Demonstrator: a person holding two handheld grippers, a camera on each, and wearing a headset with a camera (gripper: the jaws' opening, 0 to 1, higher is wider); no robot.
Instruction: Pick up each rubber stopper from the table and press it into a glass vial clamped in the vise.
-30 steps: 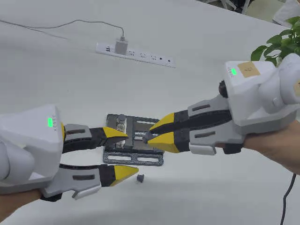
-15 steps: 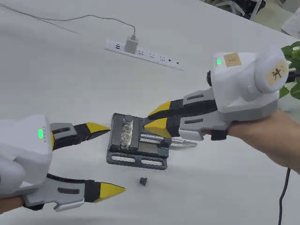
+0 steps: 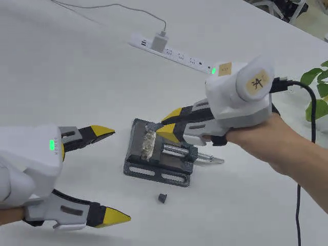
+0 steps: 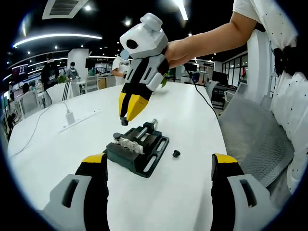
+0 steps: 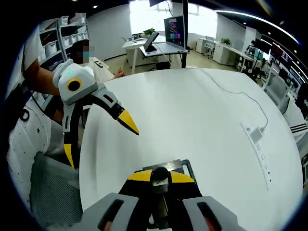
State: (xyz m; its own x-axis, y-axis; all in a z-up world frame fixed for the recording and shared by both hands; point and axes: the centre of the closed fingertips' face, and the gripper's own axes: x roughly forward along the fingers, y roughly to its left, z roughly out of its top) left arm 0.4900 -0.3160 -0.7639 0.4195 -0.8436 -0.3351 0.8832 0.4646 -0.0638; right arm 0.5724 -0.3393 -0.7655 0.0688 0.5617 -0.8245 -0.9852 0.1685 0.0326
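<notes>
A dark vise (image 3: 177, 166) sits mid-table with clear glass vials (image 3: 148, 143) clamped in a row between its faces. My right gripper (image 3: 163, 126) hovers just above the vials, shut on a small dark rubber stopper (image 4: 124, 121), which is also pinched between the yellow tips (image 5: 160, 173). A second stopper (image 3: 162, 198) lies loose on the table in front of the vise (image 4: 144, 155). One vial at the row's end carries a dark cap (image 4: 117, 136). My left gripper (image 3: 117, 175) stands open to the left of the vise, with nothing between its fingers.
A white power strip (image 3: 174, 51) with a plugged charger and cable lies at the back of the white table (image 3: 77, 77). A green plant (image 3: 318, 92) stands at the right edge. A black cable (image 3: 301, 205) trails from the right gripper.
My right gripper, still shut on the stopper, has risen from the vise screw side to hover over the vials. My left gripper has drawn back left, away from the vise.
</notes>
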